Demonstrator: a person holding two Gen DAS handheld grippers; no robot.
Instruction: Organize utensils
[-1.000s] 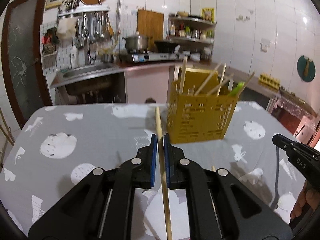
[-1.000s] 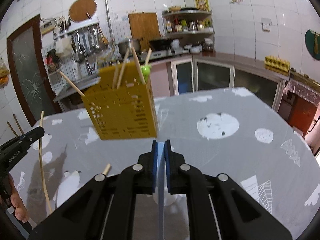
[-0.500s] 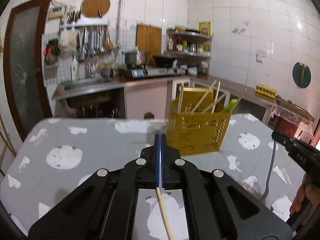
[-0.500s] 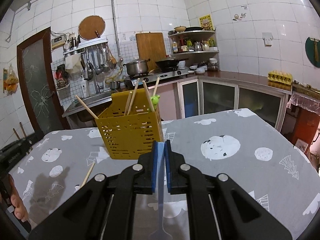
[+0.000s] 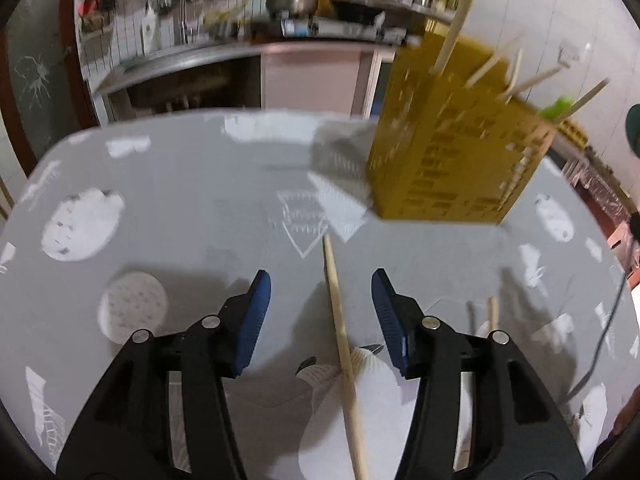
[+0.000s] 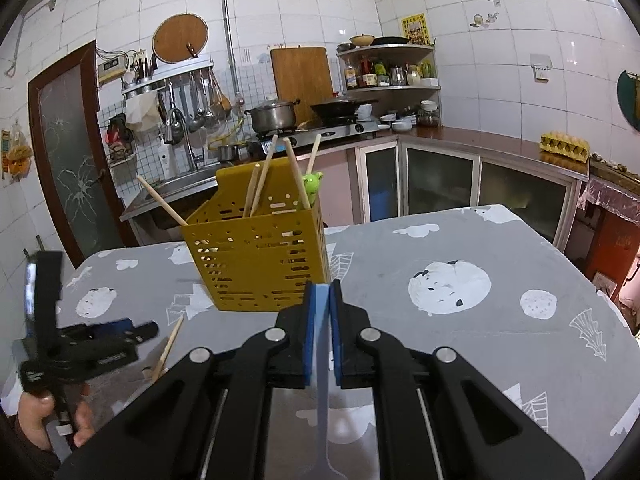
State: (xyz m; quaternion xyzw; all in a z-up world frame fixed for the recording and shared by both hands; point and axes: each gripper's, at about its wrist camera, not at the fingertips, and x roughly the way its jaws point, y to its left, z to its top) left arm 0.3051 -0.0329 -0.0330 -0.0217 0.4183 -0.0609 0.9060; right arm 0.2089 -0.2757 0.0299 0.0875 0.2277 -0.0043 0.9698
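A yellow perforated utensil basket (image 6: 256,256) stands on the grey table and holds several wooden chopsticks and a green-topped utensil (image 6: 311,182). It also shows blurred in the left wrist view (image 5: 452,160). My left gripper (image 5: 320,308) is open low over the table, with a loose chopstick (image 5: 344,356) lying between its fingers. The left gripper shows in the right wrist view (image 6: 116,336) at the left. My right gripper (image 6: 329,312) is shut on a thin blue-grey utensil handle (image 6: 322,400) that hangs down, in front of the basket.
Two more chopsticks (image 5: 492,320) lie on the patterned tablecloth (image 5: 180,184) right of my left gripper. A dark cable (image 5: 608,332) runs along the table's right side. Behind the table are a sink, counter and stove (image 6: 312,128).
My left gripper has opened and dropped toward the table, and the chopstick it held now lies between its fingers. The right gripper stays shut on its utensil, a little closer to the basket.
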